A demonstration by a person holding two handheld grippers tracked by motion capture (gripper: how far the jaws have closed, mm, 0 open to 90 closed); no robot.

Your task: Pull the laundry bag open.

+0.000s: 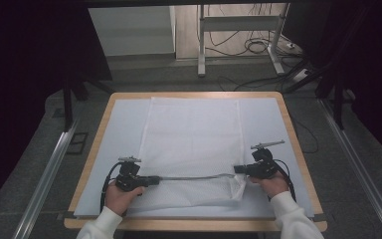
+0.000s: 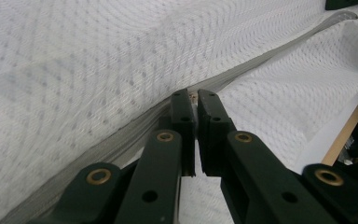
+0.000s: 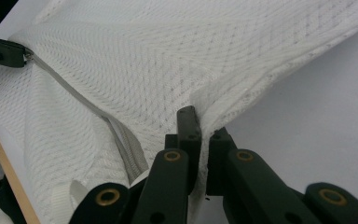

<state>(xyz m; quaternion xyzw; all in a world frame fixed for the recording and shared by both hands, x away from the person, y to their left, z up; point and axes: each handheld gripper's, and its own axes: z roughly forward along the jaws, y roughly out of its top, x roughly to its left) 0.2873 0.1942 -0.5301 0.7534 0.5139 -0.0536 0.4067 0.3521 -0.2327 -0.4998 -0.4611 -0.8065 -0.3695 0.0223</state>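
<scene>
We pinch the white mesh zippered laundry bag point(image 1: 191, 144) with both black grippers, left gripper point(image 1: 155, 180) on its grey zipper point(image 1: 194, 177) and right gripper point(image 1: 238, 169) on its corner, holding the zipper line taut.

White mesh bag point(image 1: 191, 134), grey zipper point(image 1: 194, 177), black grippers, white sheet point(image 1: 268, 114)

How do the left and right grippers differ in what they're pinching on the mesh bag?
The left gripper is clamped at the grey zipper line, at its left end; the right gripper pinches mesh fabric at the mesh bag's right edge, beside the zipper's other end. The left sits slightly nearer the person than the right. Both are shut, jaws pointing inward, zipper stretched between them.
</scene>
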